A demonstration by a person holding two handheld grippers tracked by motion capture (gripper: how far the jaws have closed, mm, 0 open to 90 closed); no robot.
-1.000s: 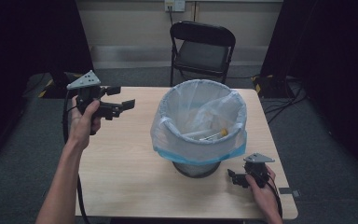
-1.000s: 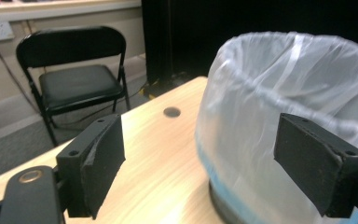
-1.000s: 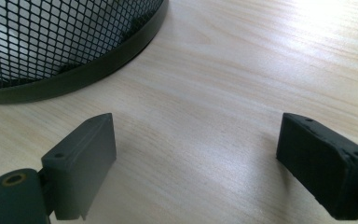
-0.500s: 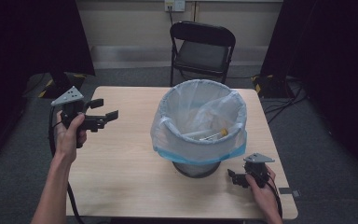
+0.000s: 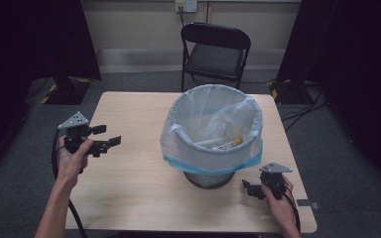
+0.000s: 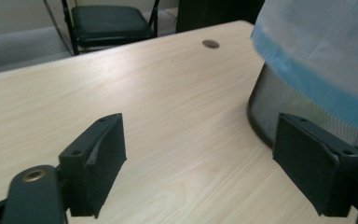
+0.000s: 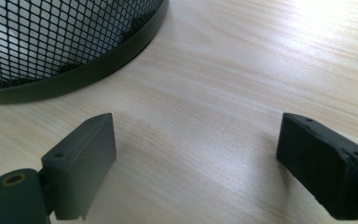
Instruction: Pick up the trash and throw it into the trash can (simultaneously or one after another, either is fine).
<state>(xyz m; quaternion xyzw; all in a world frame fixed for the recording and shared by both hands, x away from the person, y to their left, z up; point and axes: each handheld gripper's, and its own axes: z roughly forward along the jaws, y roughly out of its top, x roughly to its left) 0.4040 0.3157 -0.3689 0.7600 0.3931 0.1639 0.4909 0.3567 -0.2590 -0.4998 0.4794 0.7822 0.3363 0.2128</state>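
Resting Both Grippers Beside the Lined Bin

Looking down from the high view: pale wooden bench (image 5: 129,198) with a black mesh bin (image 5: 206,179) standing right of centre, lined with a translucent bag (image 5: 198,134) whose blue hem hangs over the rim. Inside the bag, a couple of pale tube-like items (image 5: 226,144), one with a yellow end, lying low against the far wall. Left gripper (image 5: 106,137) held in a hand (image 5: 70,159) above the bench's left edge, well apart from the bin, fingers parted and empty, pointing toward the bin. Right gripper (image 5: 247,187) held low by the other hand (image 5: 278,198) near the front right corner, just beside the bin's base, pointing left. Beyond the bench, a black folding chair (image 5: 216,54) on grey carpet.

Along the left gripper view: two black fingers (image 6: 98,163) spread wide with only bare wood between them. Mesh wall of the bin at right, bag hem draped above it, right finger overlapping the mesh in the picture; contact cannot be told. Farther off, a small dark round hole (image 6: 209,44) in the bench top, and the chair behind.

Along the right gripper view: fingers (image 7: 81,163) again wide apart, clamped on nothing, close above the wood. Bin's dark bottom ring and mesh at upper left, clear of the left finger.
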